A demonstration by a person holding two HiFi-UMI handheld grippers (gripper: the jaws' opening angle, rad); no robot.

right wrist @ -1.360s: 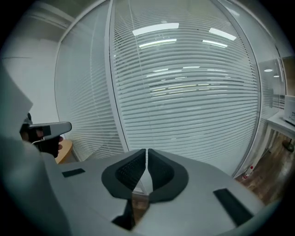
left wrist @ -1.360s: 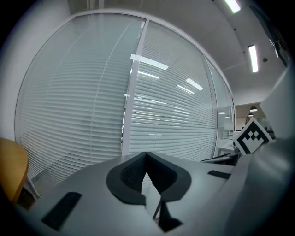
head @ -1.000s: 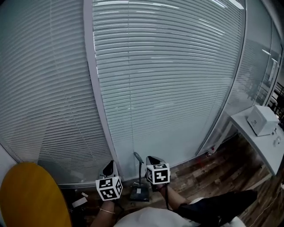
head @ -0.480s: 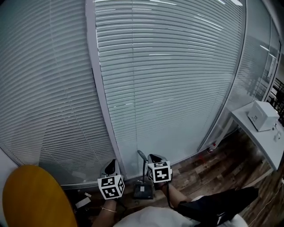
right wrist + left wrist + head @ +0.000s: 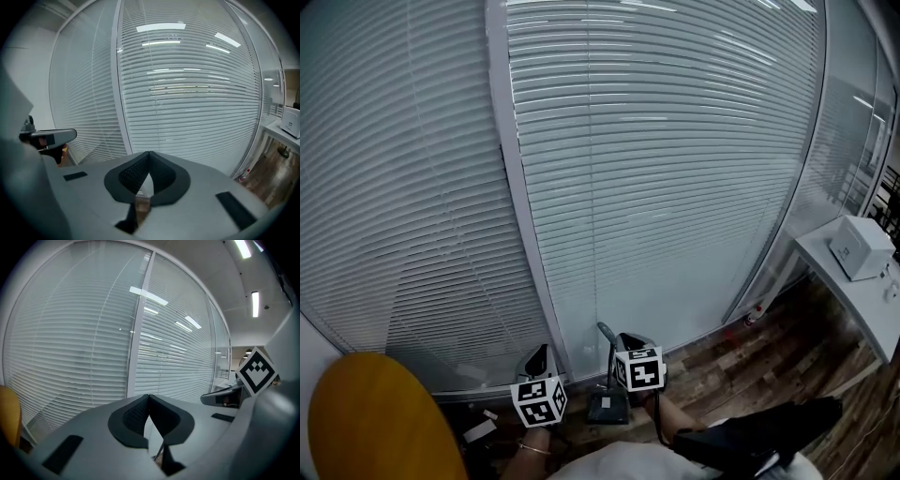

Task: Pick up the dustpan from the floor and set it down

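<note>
the dustpan sits on the floor at the foot of the window post, its thin handle standing upright. it looks like light, stiff plastic, so grip that handle low down. your left tongs and right tongs are both closed on nothing.

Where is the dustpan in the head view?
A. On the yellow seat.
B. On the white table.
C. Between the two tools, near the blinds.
C: the dustpan is seen between the left tool and the right tool, handle up, close to the blinds.
</note>
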